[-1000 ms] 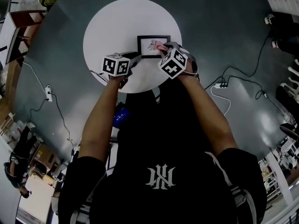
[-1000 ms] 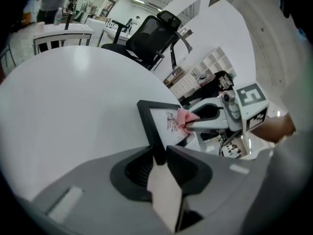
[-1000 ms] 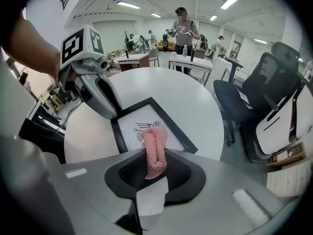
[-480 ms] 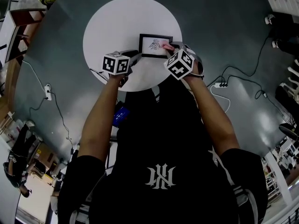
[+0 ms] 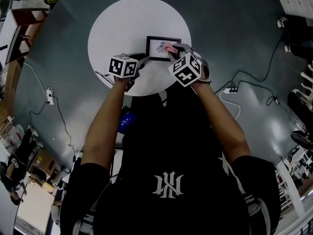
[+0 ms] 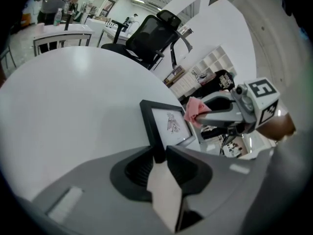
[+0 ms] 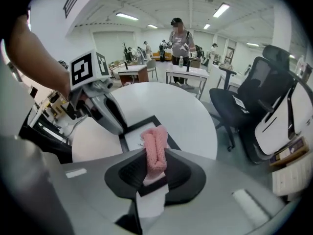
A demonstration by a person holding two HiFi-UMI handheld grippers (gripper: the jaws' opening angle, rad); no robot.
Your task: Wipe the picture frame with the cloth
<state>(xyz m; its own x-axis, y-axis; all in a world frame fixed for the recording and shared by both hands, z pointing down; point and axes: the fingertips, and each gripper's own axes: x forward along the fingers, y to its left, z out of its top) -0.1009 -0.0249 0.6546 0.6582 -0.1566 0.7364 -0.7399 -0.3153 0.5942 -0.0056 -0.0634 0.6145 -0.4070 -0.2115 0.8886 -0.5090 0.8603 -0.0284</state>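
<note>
Now left fingers (image 6: 191, 169) are closing on the seven-o'clock corner of the stiff, likely fragile frame (image 6: 168, 125), right fingers (image 7: 182, 173) clamping the soft cloth (image 7: 155, 150).

right gripper (image 7: 155, 155) pinching pink cloth (image 7: 154, 142), picture frame (image 7: 133, 137) beyond, round white table (image 7: 188, 116)

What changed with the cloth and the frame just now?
The right tongs, gripping the pink cloth, swept to the right edge of the frame, then back over its picture. The left tongs, closing slightly, kept hold of its corner; it stayed put.
</note>
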